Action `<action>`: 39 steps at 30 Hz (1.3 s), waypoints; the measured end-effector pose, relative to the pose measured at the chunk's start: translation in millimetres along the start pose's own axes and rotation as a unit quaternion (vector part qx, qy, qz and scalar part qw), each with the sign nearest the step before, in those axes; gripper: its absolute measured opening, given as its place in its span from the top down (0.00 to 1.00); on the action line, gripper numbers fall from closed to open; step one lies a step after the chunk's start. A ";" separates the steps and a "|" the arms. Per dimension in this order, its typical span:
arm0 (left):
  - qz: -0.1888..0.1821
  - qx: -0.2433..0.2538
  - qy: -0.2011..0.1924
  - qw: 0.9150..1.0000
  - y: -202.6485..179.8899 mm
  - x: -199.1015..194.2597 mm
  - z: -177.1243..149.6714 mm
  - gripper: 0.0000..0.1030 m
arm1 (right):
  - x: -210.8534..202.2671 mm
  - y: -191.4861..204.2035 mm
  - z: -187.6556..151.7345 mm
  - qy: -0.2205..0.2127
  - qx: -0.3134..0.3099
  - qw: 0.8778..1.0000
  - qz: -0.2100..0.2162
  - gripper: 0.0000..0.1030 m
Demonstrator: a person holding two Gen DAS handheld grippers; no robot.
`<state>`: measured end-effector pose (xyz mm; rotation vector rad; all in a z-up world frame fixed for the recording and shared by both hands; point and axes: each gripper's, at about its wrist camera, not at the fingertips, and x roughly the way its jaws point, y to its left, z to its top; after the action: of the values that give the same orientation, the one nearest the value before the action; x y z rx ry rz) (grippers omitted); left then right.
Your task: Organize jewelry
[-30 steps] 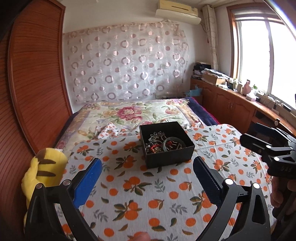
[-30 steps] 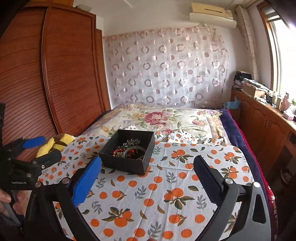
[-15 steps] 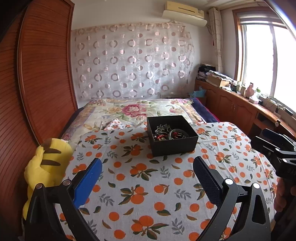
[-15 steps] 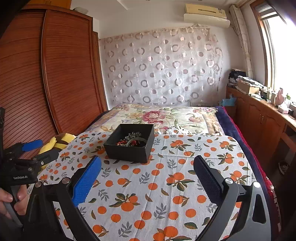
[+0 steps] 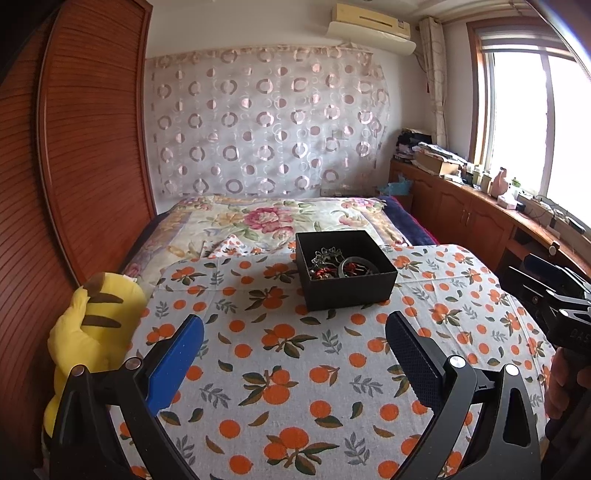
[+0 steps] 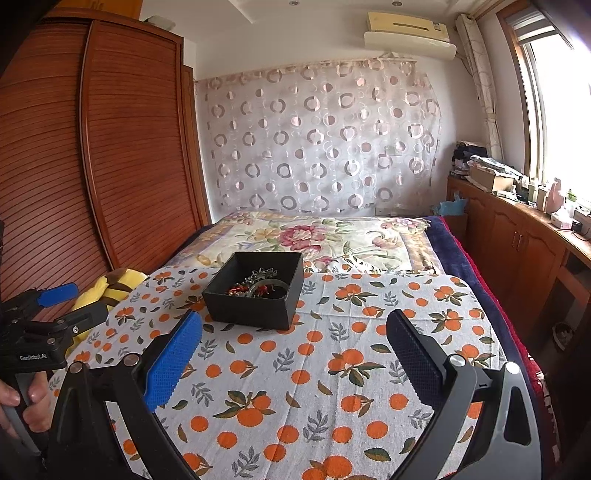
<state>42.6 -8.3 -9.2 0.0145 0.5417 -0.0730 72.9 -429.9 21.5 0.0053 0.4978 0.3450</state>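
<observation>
1. Both grippers, left gripper [image 5: 293, 354] and right gripper [image 6: 293, 354], stand wide apart in the jaws and hold nothing.
2. Jewelry [image 5: 338, 263] lies tangled inside the black box [image 5: 347, 291].
3. That box sits on the orange-print cloth [image 5: 295, 369], well ahead of both grippers.

Matt black box [image 5: 347, 275] on printed cloth [image 5: 280, 369].

Home bedroom: bed [image 5: 280, 218], wardrobe [image 6: 122, 155], air conditioner [image 5: 369, 27].
</observation>
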 end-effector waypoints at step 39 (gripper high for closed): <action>-0.004 0.004 -0.018 1.000 -7.8 -16.8 5.9 0.08 | -0.1 -0.2 -0.1 -0.003 0.002 1.000 0.000 0.03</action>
<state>30.7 -15.2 4.6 0.0181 0.5055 -0.0830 72.9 -430.1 21.4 0.0099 0.4926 0.3446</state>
